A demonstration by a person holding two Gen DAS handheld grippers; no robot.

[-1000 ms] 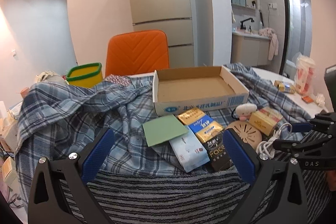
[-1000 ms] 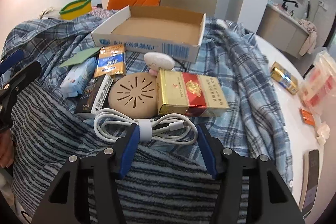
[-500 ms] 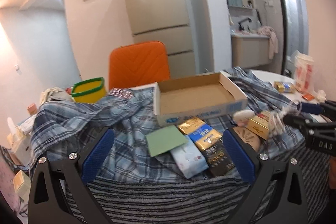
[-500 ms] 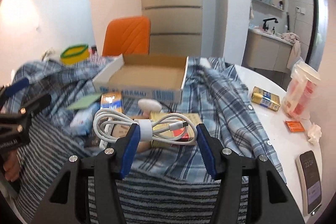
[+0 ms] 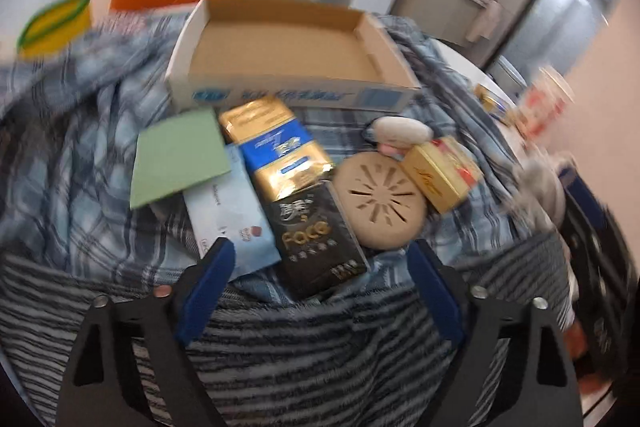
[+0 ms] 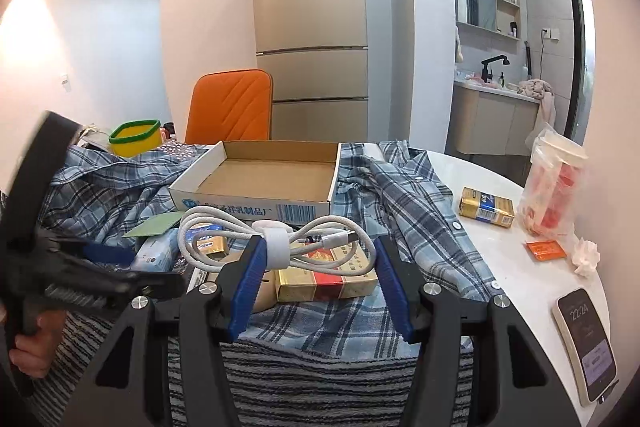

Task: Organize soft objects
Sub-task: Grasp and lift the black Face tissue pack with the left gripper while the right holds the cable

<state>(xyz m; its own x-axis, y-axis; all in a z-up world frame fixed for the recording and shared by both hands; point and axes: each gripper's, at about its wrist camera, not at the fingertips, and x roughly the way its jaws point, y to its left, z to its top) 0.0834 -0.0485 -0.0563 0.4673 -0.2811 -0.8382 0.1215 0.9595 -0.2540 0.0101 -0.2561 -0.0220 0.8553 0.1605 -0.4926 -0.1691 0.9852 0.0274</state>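
Spreading across the lower half of both views, a blue plaid shirt [image 5: 92,147] and a grey striped towel [image 5: 300,355] cover the table, the shirt lying under the clutter. At upper centre of the left wrist view stands an empty cardboard box [image 5: 288,43], which I judge to be the place where things are gathered. Below it, mid-frame, lie a green card [image 5: 176,155], a pale blue tissue pack [image 5: 228,219], a gold and blue pack [image 5: 276,151], a black tissue pack [image 5: 316,231], a round beige disc [image 5: 380,203] and a gold carton [image 5: 436,179].

The right gripper [image 6: 316,283], low in its own view, pinches a coiled white cable [image 6: 272,239] by its strap; a second ago that coil lay on the towel in front of the disc, and it now hangs lifted clear, in front of the box. That suggests the cable is on its way to the box.

The left gripper [image 5: 320,291] has tipped downward and moved in over the packs. Its jaws have just been closing from full spread, but they remain apart, with the black tissue pack between the tips and not pressed. It looks to be lining up on that pack as the next soft thing to collect. Motion blur smears the right edge of this view.
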